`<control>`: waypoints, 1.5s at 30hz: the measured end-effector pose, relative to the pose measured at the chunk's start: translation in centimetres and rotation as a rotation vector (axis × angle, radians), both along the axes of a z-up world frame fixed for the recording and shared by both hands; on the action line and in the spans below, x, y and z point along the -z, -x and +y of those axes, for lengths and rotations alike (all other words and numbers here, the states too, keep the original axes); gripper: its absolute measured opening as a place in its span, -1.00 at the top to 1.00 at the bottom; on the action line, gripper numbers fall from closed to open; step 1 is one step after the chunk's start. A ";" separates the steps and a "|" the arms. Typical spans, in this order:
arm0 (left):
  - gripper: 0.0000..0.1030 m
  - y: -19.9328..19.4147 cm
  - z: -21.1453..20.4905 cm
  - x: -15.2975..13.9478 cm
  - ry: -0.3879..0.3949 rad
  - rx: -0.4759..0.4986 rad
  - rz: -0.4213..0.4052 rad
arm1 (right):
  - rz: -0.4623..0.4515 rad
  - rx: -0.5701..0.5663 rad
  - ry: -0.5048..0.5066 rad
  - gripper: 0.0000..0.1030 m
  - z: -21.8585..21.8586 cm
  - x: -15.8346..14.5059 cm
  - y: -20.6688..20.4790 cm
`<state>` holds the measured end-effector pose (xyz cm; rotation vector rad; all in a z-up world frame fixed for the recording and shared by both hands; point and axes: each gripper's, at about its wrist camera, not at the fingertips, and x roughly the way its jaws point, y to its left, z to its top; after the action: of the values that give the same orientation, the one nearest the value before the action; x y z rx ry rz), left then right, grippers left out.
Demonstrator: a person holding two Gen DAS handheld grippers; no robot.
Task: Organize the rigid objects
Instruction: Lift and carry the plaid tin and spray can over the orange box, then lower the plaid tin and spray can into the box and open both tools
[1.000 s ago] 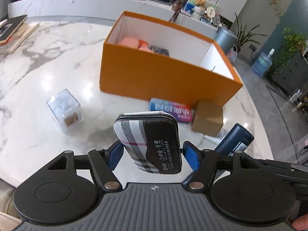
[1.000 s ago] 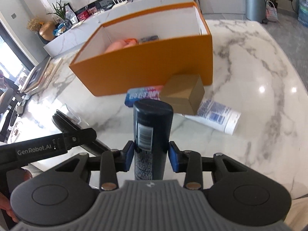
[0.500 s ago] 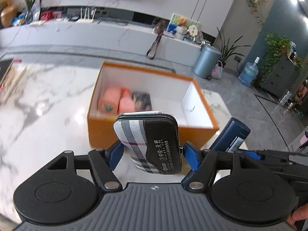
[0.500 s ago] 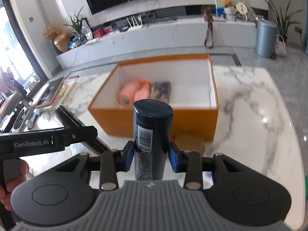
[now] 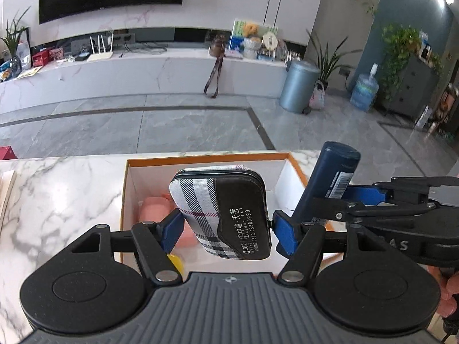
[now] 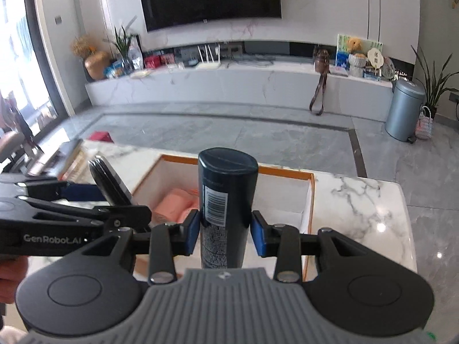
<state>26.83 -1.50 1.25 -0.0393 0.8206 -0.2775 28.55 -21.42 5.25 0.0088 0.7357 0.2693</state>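
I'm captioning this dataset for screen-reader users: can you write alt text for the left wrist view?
The left gripper grips a plaid-and-black hard case above an open orange box on a marble table. Pink items lie inside the box. At right, the right gripper holds a dark blue bottle; a living room lies beyond.

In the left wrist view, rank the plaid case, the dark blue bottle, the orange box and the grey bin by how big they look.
1. Orange box, though mostly hidden.
2. Plaid case, held in the left tool, so nearness inflates it.
3. Dark blue bottle, partly hidden.
4. Grey bin, small only because it stands far off.
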 end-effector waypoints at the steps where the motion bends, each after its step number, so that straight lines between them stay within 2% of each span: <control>1: -0.51 -0.9 -0.2 0.7 -0.006 0.003 0.020 | 0.021 -0.001 0.007 0.23 0.0 0.6 -1.1; 9: -0.51 -6.4 -0.2 7.1 -0.030 0.026 0.166 | 0.228 0.004 0.025 0.24 0.1 6.9 -8.5; 12: -0.51 -7.6 -0.1 8.5 -0.037 0.034 0.196 | 0.287 0.003 0.017 0.24 0.2 9.1 -10.5; 16: -0.51 -8.6 0.3 9.7 -0.032 0.052 0.226 | 0.332 0.001 0.019 0.24 0.7 11.3 -12.4; 21: -0.51 -9.7 0.8 10.1 0.005 0.072 0.262 | 0.351 0.022 -0.004 0.24 0.7 12.4 -14.9; 26: -0.50 -10.4 0.9 10.5 0.011 0.086 0.265 | 0.419 0.043 -0.038 0.24 1.0 14.3 -16.5; 38: -0.49 -10.6 0.8 11.0 0.011 0.084 0.302 | 0.475 0.108 -0.121 0.20 1.1 16.4 -17.3; 45: -0.49 -9.4 1.0 11.2 0.029 0.099 0.369 | 0.391 0.088 -0.073 0.02 1.0 14.2 -15.6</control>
<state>36.28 -0.47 -9.94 -0.0785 1.1875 -0.3822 44.13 -20.45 -8.91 0.1669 1.1110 0.2117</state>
